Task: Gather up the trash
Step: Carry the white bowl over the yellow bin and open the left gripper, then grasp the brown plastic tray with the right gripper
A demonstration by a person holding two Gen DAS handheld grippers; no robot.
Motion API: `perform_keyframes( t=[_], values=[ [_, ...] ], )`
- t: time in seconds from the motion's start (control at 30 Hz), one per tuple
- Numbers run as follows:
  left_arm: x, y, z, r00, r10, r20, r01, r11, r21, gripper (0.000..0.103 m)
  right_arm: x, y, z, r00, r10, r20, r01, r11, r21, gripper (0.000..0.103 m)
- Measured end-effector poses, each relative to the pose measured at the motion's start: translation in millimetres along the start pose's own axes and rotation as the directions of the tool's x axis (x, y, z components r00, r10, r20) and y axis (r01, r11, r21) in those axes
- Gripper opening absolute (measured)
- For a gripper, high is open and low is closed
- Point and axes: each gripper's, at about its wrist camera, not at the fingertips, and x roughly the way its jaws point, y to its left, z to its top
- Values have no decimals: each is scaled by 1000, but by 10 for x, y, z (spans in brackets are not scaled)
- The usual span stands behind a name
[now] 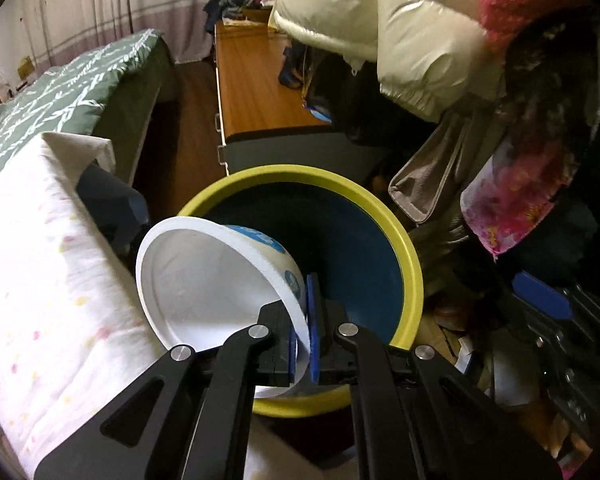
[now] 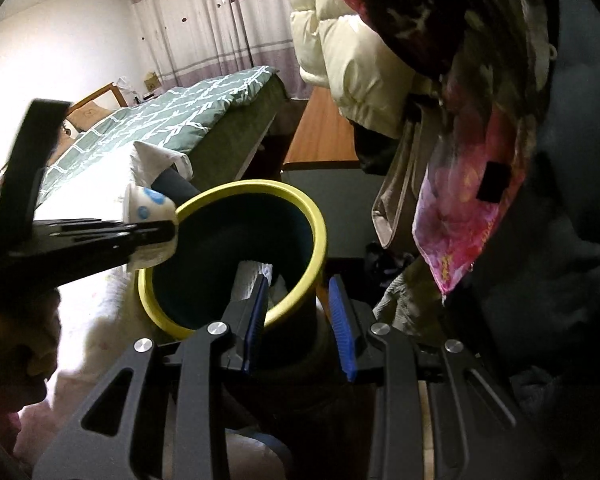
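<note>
A: Left wrist view first. What have I got?

B: Left gripper (image 1: 305, 340), fingers clamped on the wall of the white foam bowl (image 1: 204, 280). One pad inside, one outside, pinching the rim edge. Bowl hangs tipped, mouth facing left toward the bed (image 1: 40, 240), blue-print outside facing the bin (image 1: 410, 276).

A: And the bin vs. the bowl?

B: Bin's straight ahead and below the fingers. Yellow rim, dark blue inside. The bowl overlaps the near-left part of the rim, so prob. partly over the opening, not centred yet.

A: Right wrist view?

B: Right gripper (image 2: 302, 320) straddles the bin's near wall: left finger inside the rim, right finger outside. The pads look closed on that wall, so I'd say it's steadying the bin. Some white crumpled stuff (image 2: 252, 280) is already inside.

A: Bowl from there?

B: At the bin's far-left rim, in the left gripper, just touching or just above. Can't tell which.

A: So next?

B: My guess: carry the bowl a bit further right, over the opening, then let go. Left hand is the one that matters.
</note>
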Motion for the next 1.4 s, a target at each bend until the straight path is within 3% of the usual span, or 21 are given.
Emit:
perform_keyframes(
  t=[0.07,0.13,0.17,0.3,0.43,0.57,0.7,0.87,0.97,1.07,1.13,1.27,1.4],
  values=[
    [80,-11,35,1000,6,-15,-6,1000,-8,9,8,-12,-11,1000,1,-4,-1,1000,4,30],
    [56,4,22,1000,18,-3,-18,1000,-19,68,10,-2,-15,1000,4,-6,-4,1000,5,30],
    [28,5,25,1000,26,17,-26,999,-22,72,10,9,-14,1000,6,-7,-6,1000,3,30],
    [-162,50,-8,999,31,45,-30,999,-28,72,9,62,-9,1000,10,-7,-10,1000,-7,30],
    [-608,203,-169,993,50,105,-41,996,-81,75,9,140,-19,1000,5,-10,-6,1000,-23,30],
    [-1158,437,-477,981,98,169,-70,984,-162,81,71,264,-36,999,13,-29,-15,999,-42,30],
    [-1792,724,-978,955,187,230,-125,958,-258,87,142,544,-72,997,54,-58,-59,994,-90,30],
    [-2528,1062,-1647,905,328,272,-207,896,-393,89,201,1065,-127,987,129,-95,-143,975,-171,30],
    [-2992,1246,-2104,853,439,281,-270,833,-483,91,225,1493,-170,973,196,-124,-221,948,-231,30],
    [-3323,1389,-2509,807,527,266,-321,770,-551,91,252,1940,-173,944,286,-166,-323,905,-277,30],
    [-3465,1472,-2721,788,563,248,-343,737,-583,91,261,2245,-142,919,344,-193,-389,871,-300,30],
    [-3640,1653,-3098,772,596,220,-343,683,-645,91,143,2856,-70,882,426,-200,-471,806,-359,30],
    [-3676,1786,-3307,778,593,208,-321,659,-680,91,73,3445,-16,838,502,-214,-543,729,-416,39]
  ],
)
